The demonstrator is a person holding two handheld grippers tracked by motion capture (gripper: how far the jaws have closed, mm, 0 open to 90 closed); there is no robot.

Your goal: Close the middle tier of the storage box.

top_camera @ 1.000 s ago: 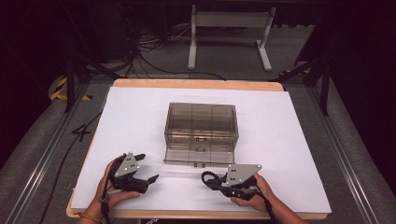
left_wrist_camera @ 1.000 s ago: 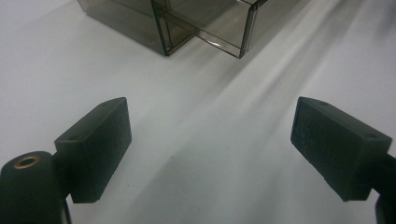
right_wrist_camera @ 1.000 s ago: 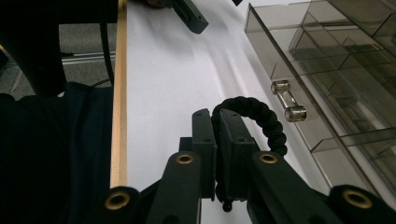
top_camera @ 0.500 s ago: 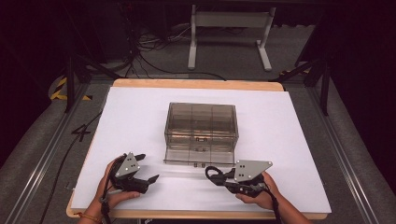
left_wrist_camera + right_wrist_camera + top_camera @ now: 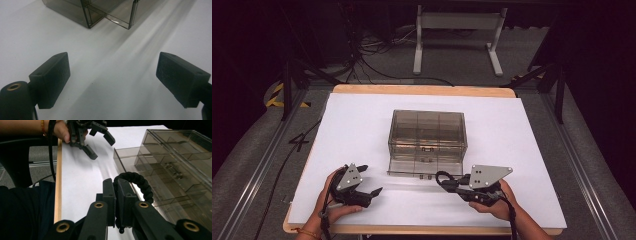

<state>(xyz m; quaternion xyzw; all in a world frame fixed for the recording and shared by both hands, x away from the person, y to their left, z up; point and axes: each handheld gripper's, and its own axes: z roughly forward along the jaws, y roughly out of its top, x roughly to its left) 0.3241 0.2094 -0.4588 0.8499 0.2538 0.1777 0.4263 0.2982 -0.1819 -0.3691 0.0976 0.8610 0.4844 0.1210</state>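
1. Jaws of the right gripper (image 5: 115,195) were pinched on a black braided loop (image 5: 140,182), which arched up out of them just beside the front of the smoky plastic drawer box (image 5: 427,140).
2. Seen from above, the right gripper (image 5: 451,182) was held at the box's lower right corner, over the white table sheet (image 5: 362,125).
3. The left gripper (image 5: 367,182) sat near the table's front left edge, jaws spread wide with nothing between them, well apart from the loop.
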